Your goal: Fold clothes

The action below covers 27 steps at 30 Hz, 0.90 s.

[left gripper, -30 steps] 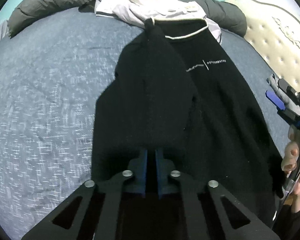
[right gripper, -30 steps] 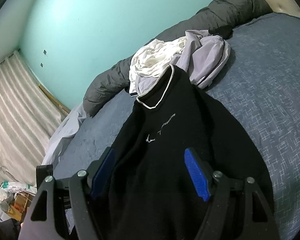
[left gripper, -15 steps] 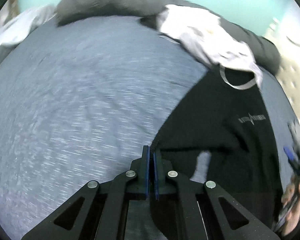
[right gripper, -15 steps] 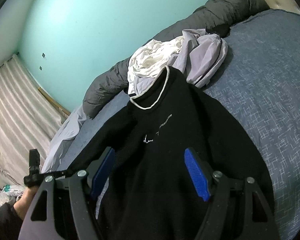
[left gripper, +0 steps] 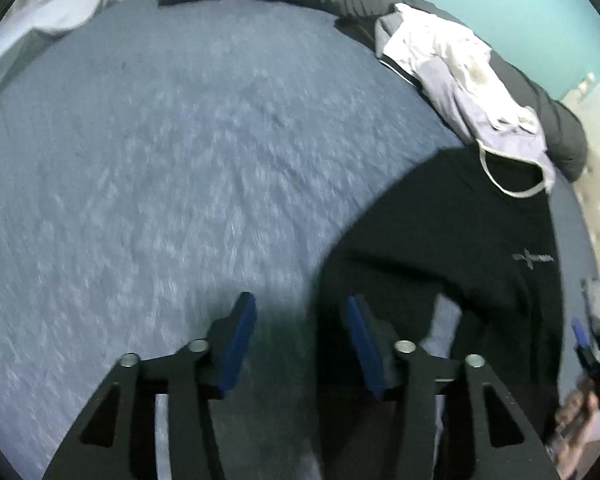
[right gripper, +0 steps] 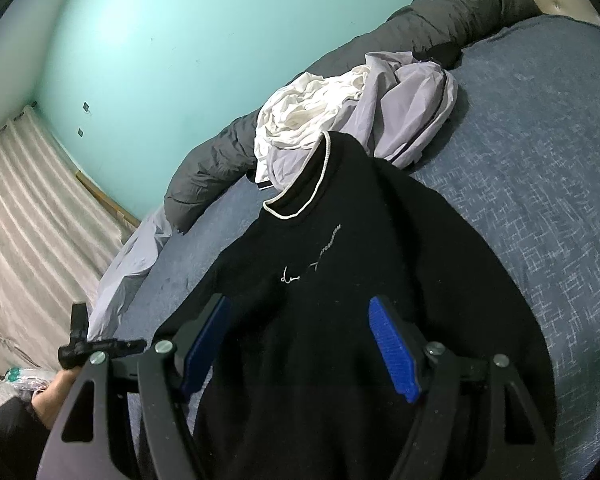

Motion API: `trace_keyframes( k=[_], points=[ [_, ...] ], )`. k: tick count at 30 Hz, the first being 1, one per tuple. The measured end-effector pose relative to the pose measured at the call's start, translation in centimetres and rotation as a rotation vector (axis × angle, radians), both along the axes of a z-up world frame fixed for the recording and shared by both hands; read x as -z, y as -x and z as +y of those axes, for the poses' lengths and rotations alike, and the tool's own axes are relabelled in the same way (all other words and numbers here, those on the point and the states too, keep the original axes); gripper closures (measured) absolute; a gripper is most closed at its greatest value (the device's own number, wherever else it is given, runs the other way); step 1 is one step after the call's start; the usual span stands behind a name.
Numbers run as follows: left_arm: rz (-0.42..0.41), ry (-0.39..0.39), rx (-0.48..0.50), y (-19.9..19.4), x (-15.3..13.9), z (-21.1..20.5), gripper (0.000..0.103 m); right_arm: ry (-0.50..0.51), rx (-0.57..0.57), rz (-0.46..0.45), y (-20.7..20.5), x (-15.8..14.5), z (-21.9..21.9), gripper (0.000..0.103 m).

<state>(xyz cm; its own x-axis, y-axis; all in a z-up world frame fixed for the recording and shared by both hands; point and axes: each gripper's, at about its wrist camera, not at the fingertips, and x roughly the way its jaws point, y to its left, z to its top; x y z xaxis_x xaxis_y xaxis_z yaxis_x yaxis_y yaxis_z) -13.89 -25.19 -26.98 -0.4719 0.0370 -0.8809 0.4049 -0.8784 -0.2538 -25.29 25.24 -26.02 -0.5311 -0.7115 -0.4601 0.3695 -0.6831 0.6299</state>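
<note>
Matt black knit sweater (right gripper: pixel 340 320) lies on rough, flecked blue woven bed cover (left gripper: pixel 180 180); the pale clothes (right gripper: pixel 340 108) look smooth and thin.

I found lettering only on the black sweater (right gripper: pixel 340 320). From the right wrist camera I saw pale print on its chest: a handwritten-looking scrawl, a short dividing stroke, then a row of tiny capitals. I could not read any of it. From the left wrist camera the same print (left gripper: pixel 533 258) was a blurred smear.
</note>
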Motion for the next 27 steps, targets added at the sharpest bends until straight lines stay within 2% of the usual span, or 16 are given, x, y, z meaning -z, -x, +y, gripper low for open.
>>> trace_keyframes(
  k=[6,11,12,13,15,17,27],
  points=[
    [-0.006,-0.087,0.019,-3.6,1.8,1.6,0.048,-0.003,-0.011,0.008,-0.4,-0.3,-0.5,0.03],
    [-0.012,-0.15,0.031,-4.7,3.6,2.5,0.049,-0.004,-0.011,0.007,-0.4,-0.2,-0.7,0.03],
    [-0.018,-0.156,0.036,-4.8,4.0,2.8,0.054,-0.003,-0.011,0.003,-0.3,-0.1,-0.7,0.03],
    [-0.026,-0.153,0.048,-4.8,4.2,3.1,0.07,-0.002,-0.012,0.001,-0.3,0.0,-0.7,0.03],
    [-0.036,-0.15,0.07,-4.7,4.4,3.5,0.088,-0.004,-0.014,0.0,-0.2,0.0,-0.7,0.03],
    [-0.03,-0.14,0.086,-4.7,4.0,3.8,0.099,-0.003,-0.013,0.0,-0.1,0.0,-0.6,0.03],
    [-0.083,0.048,0.063,-3.9,0.3,-1.0,0.1,0.003,-0.01,0.004,-0.1,-0.3,-0.4,0.03]
  ],
)
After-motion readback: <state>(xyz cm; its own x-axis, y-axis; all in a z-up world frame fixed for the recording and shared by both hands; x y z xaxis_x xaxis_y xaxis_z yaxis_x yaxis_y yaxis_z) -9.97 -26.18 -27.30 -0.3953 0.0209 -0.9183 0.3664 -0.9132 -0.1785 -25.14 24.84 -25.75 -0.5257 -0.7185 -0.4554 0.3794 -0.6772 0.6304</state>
